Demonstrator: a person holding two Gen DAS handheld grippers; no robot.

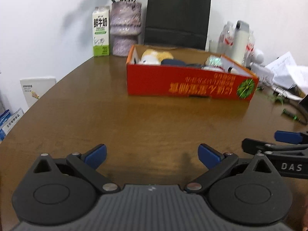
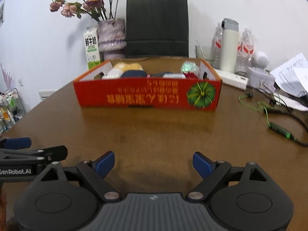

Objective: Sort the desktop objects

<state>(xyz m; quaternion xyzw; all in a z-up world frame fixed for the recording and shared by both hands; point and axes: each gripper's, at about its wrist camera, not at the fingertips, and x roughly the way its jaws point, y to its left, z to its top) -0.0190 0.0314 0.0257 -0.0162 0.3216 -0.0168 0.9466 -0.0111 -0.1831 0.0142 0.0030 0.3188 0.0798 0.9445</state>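
Observation:
A red cardboard box (image 1: 184, 85) stands on the brown table (image 1: 96, 115), far from both grippers; it also shows in the right wrist view (image 2: 134, 96). Inside lie a yellow and white plush toy (image 1: 154, 56), a dark blue item (image 2: 132, 74), a shiny green item (image 2: 187, 67) and other small things. My left gripper (image 1: 152, 156) is open and empty above the near table. My right gripper (image 2: 154, 162) is open and empty beside it. Each gripper shows at the edge of the other's view.
Behind the box stand a milk carton (image 1: 101, 31), a vase of dried flowers (image 1: 126, 28) and a black paper bag (image 1: 177, 17). At the right are bottles and a white flask (image 2: 229, 46), papers (image 2: 292, 73) and green cables (image 2: 269, 113).

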